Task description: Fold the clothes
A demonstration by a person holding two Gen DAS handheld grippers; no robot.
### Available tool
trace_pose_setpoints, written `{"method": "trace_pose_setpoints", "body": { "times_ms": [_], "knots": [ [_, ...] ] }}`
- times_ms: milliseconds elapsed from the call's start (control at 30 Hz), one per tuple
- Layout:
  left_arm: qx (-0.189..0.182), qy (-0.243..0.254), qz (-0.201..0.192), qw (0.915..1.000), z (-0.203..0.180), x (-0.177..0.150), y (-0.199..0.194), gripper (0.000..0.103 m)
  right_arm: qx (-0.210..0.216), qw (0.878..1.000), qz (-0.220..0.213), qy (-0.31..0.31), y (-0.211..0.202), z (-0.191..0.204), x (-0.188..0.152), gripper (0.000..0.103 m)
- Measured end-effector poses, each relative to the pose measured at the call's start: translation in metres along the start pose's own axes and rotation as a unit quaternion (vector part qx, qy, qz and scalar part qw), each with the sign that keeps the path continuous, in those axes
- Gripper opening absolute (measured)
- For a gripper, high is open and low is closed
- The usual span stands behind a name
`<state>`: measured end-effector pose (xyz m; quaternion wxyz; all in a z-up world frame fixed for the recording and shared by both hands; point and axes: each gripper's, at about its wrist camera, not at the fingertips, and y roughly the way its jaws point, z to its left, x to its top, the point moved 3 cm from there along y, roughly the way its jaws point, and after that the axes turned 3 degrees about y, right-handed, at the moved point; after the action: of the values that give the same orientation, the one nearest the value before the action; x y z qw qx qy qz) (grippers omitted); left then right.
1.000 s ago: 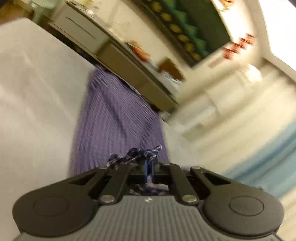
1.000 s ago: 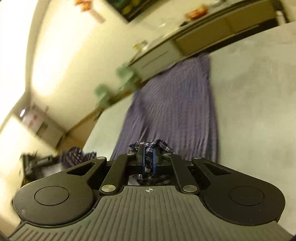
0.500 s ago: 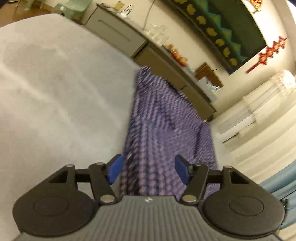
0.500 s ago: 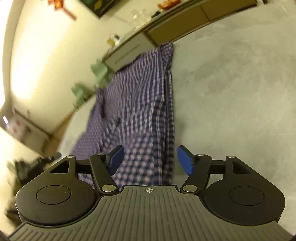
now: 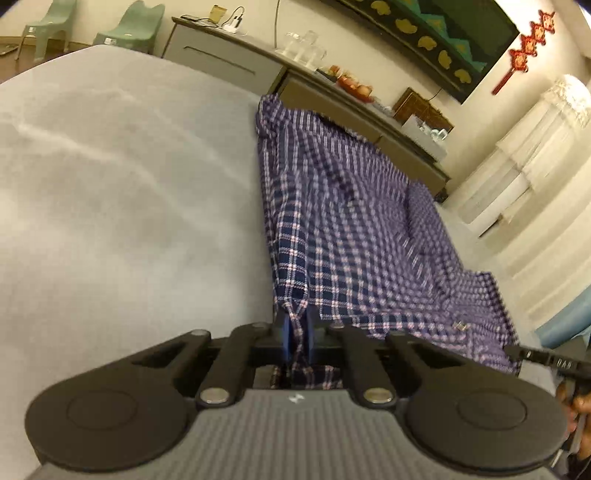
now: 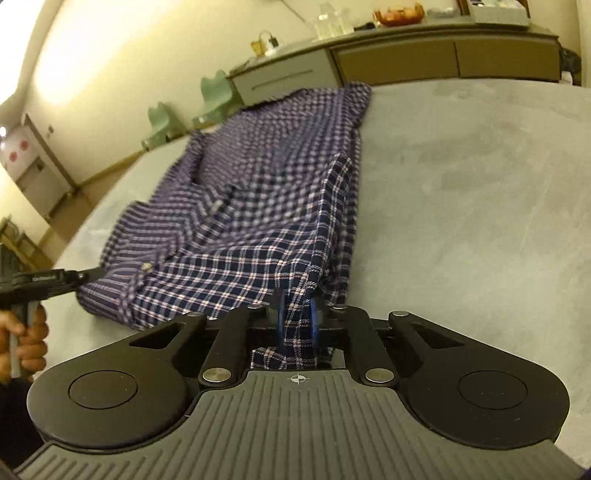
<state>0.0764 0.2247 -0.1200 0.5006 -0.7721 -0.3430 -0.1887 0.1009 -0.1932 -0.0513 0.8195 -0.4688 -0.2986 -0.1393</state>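
A blue and white plaid shirt lies spread on a grey bed surface; it also shows in the right wrist view. My left gripper is shut on the shirt's near left corner. My right gripper is shut on the shirt's near right corner. Each gripper appears at the edge of the other's view: the right one and the left one, at opposite near corners of the shirt.
A long low cabinet with glasses, fruit and a box stands beyond the bed's far edge. Green plastic chairs stand at the far left. White curtains hang on the right. Bare bed surface lies on both sides of the shirt.
Both grippers held the shirt raised one second ago, opened half a second ago, and are now shut on the near corners. The shirt now lies flatter on the bed.
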Motion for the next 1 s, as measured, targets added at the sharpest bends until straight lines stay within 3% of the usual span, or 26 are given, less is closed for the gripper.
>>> {"method": "trace_pose_setpoints", "body": {
  "times_ms": [133,300,367,467,500,733,800,833,933,967,1000],
  "knots": [
    [0.009,0.026,-0.038,0.9989,-0.013,-0.005,-0.017,0.01,-0.003,1.0,0.011,-0.001,0.013,-0.002,-0.002,0.012],
    [-0.043,0.025,-0.059,0.997,-0.027,-0.014,-0.037,0.037,0.022,1.0,-0.018,-0.005,-0.003,0.004,0.01,0.012],
    [-0.05,0.033,-0.048,0.997,-0.032,-0.024,-0.035,0.039,0.019,1.0,-0.018,-0.009,-0.004,0.004,0.01,0.012],
    [-0.029,0.069,-0.038,0.9964,-0.041,-0.034,-0.033,0.014,-0.003,1.0,-0.003,-0.017,0.008,0.001,0.008,0.012],
    [-0.024,0.077,-0.039,0.996,-0.043,-0.037,-0.035,0.012,-0.011,1.0,-0.001,-0.024,0.01,0.002,0.008,0.012],
    [0.023,0.146,-0.026,0.9887,-0.061,-0.063,-0.031,0.011,-0.084,0.992,0.003,-0.098,0.021,0.011,0.005,0.014],
    [0.025,0.154,-0.026,0.9875,-0.066,-0.062,-0.033,0.012,-0.096,0.99,-0.003,-0.103,0.021,0.012,0.007,0.029],
    [0.02,0.15,-0.027,0.9881,-0.067,-0.062,-0.037,0.013,-0.101,0.99,-0.014,-0.102,0.016,0.014,0.009,0.03],
    [0.004,0.131,-0.055,0.9899,-0.072,-0.059,-0.053,0.033,-0.093,0.987,-0.072,-0.111,-0.011,0.026,0.016,0.031],
    [0.0,0.12,-0.067,0.9905,-0.073,-0.056,-0.054,0.045,-0.09,0.985,-0.09,-0.115,-0.02,0.03,0.018,0.031],
    [-0.001,0.11,-0.074,0.9912,-0.074,-0.052,-0.053,0.048,-0.085,0.983,-0.103,-0.126,-0.024,0.036,0.018,0.031]
  ]
}}
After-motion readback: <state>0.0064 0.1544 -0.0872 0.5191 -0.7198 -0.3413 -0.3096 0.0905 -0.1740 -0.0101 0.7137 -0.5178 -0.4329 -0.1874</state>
